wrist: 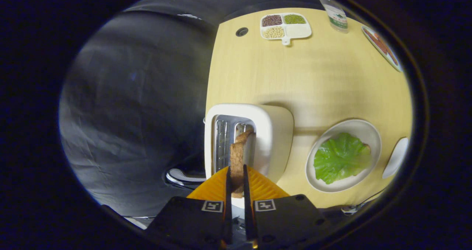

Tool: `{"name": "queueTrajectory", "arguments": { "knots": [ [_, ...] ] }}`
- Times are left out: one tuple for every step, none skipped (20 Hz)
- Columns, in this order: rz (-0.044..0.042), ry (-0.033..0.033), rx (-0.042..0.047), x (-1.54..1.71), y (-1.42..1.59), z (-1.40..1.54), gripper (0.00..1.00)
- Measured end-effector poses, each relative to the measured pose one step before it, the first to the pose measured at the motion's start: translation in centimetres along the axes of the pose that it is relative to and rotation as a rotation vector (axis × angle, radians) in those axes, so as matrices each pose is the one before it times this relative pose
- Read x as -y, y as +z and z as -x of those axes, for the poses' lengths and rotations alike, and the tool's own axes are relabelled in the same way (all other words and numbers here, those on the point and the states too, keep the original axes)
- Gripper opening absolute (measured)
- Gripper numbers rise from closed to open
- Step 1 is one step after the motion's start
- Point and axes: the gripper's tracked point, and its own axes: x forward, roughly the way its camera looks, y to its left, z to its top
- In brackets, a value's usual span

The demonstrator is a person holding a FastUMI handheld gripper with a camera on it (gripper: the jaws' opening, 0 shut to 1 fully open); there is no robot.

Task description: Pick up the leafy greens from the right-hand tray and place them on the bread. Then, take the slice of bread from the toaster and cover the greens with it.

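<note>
Bread slice [237, 158]: upright between the fingers, just above the toaster [273, 132] slot.
Gripper [236, 172]: nearly closed, both fingers clamping the slice.
Greens [341, 157]: on the plate [370, 130], right of the toaster.

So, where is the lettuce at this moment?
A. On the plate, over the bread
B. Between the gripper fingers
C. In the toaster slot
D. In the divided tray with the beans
A: the lettuce lies on the plate, with an edge of bread showing under it, while the gripper is shut on the toast above the toaster.
</note>
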Motion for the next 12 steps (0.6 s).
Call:
{"name": "queueTrajectory", "arguments": {
  "knots": [
    [-0.0052,0.00439,0.00806,-0.031,-0.155,0.515,0.22],
    [-0.00501,0.01153,0.00705,-0.288,0.133,0.249,0.21],
    [-0.0055,0.01214,0.00365,-0.275,-0.036,0.359,0.19],
    [-0.00355,0.01074,-0.00128,-0.275,-0.133,0.371,0.18],
    [0.00019,0.00736,0.00038,-0.232,-0.246,0.532,0.17],
    [0.00327,0.00946,-0.00135,-0.218,-0.207,0.467,0.17],
    [0.00268,0.01167,-0.00615,-0.234,-0.431,0.55,0.17],
    [-0.00055,0.00981,-0.00636,-0.16,-0.269,0.575,0.17],
    [-0.00636,0.01041,-0.00619,-0.217,-0.378,0.779,0.17],
    [-0.0074,0.01006,-0.00326,-0.175,-0.153,0.68,0.17],
    [-0.00414,0.01066,0.00674,-0.084,0.0,0.926,0.17],
    [-0.005,0.01345,0.00416,-0.115,0.004,0.764,0.17]
  ]
}}
